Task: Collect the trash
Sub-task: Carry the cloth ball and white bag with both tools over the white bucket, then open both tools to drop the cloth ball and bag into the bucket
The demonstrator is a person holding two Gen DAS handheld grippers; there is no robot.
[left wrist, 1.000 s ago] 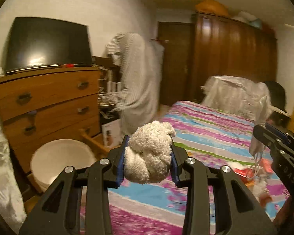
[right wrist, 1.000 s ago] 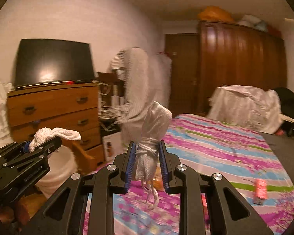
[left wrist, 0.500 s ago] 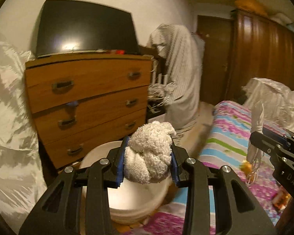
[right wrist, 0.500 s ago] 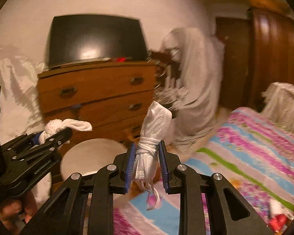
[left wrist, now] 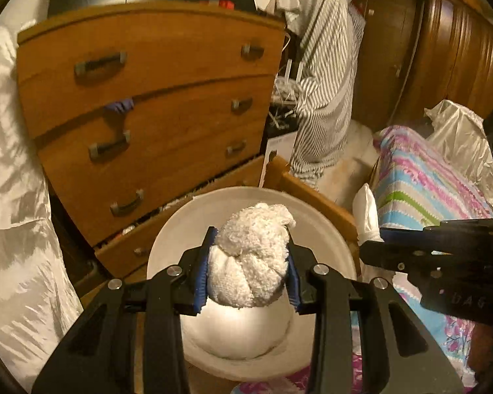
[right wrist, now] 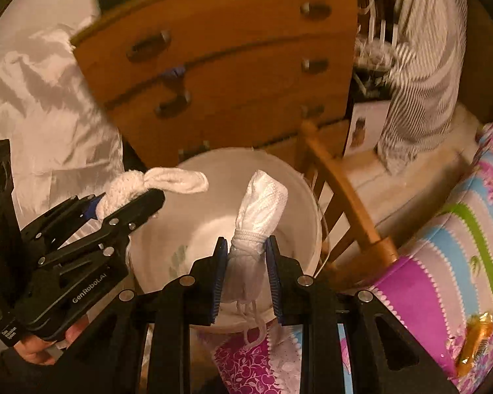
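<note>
1. Your left gripper pinches a knotted fluffy white cloth between its blue pads, held over the white bucket.
2. Your right gripper clamps a tied white bundle, strings dangling, above the same bucket's opening.
3. The bucket stands between the wooden dresser and the striped bedspread.

Wooden dresser beside dark wardrobe, bed opposite.
</note>
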